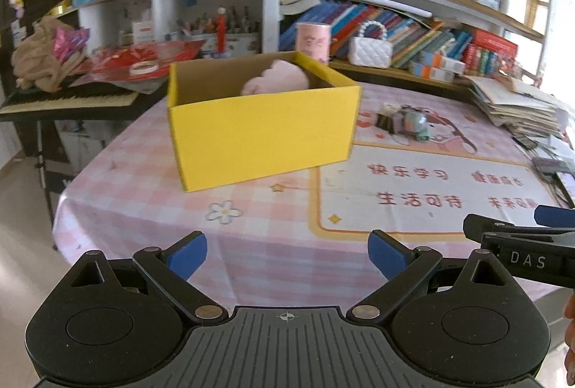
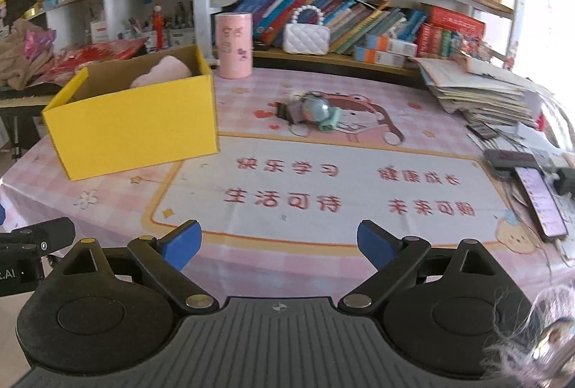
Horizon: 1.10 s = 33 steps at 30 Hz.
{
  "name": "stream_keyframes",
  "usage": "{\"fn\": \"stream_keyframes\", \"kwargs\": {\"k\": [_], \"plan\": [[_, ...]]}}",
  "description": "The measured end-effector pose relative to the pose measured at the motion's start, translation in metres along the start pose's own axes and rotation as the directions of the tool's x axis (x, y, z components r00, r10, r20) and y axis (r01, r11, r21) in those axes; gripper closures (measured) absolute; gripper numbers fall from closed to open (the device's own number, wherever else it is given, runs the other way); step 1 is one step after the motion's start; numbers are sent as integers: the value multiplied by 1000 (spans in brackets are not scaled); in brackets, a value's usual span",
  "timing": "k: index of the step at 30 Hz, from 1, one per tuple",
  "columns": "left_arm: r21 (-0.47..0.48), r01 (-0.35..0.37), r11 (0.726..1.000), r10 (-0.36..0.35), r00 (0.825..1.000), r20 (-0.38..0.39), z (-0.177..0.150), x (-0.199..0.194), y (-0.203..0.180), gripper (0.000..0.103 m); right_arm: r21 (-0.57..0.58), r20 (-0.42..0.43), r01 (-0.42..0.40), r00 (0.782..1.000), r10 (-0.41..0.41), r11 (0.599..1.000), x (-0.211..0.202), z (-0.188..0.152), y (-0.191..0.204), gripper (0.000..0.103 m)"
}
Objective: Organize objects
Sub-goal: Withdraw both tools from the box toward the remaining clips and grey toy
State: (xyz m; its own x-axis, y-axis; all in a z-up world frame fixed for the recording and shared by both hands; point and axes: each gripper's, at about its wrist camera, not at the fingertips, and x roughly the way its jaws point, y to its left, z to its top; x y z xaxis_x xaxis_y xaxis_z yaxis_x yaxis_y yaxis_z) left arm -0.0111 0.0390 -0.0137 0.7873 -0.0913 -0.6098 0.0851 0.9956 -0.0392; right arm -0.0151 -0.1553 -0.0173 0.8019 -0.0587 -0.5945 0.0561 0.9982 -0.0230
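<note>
A yellow cardboard box [image 1: 262,132] [image 2: 136,125] stands open on the pink checked tablecloth, with a pink plush thing [image 1: 276,78] [image 2: 161,71] lying inside it. A small heap of trinkets [image 1: 406,122] [image 2: 309,111], grey, teal and black, lies on the cloth to the right of the box. My left gripper [image 1: 287,255] hovers open over the near table edge, facing the box, nothing between its blue pads. My right gripper [image 2: 278,244] is open too, empty, facing the printed mat and the trinkets farther off. Part of the right gripper's body shows at the left view's right edge.
A pink cylinder tin [image 2: 233,44] and a white quilted handbag [image 2: 305,37] stand at the table's back by the bookshelves. Stacked papers [image 2: 481,89], a phone [image 2: 539,201] and dark items crowd the right side. A keyboard [image 1: 68,98] sits left of the table.
</note>
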Motion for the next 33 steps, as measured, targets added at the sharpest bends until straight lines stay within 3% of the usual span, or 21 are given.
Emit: {"fn": "stream_keyframes", "kwargs": {"k": [12,21,33], "plan": [[78,102,992,-102,995,-5,4,10,-34,5,100,-15,119,993,-118,988,-9,-11,-38,9],[107,162,981,-160,987,-26,10,23,-62,5,110,-37,172,985,-168,979,-10,-14,-59,8],[123,186,975,-182,982,-47,23,48,-93,5,125,-64,200,979,-193,972,9,-6,-89,8]]}}
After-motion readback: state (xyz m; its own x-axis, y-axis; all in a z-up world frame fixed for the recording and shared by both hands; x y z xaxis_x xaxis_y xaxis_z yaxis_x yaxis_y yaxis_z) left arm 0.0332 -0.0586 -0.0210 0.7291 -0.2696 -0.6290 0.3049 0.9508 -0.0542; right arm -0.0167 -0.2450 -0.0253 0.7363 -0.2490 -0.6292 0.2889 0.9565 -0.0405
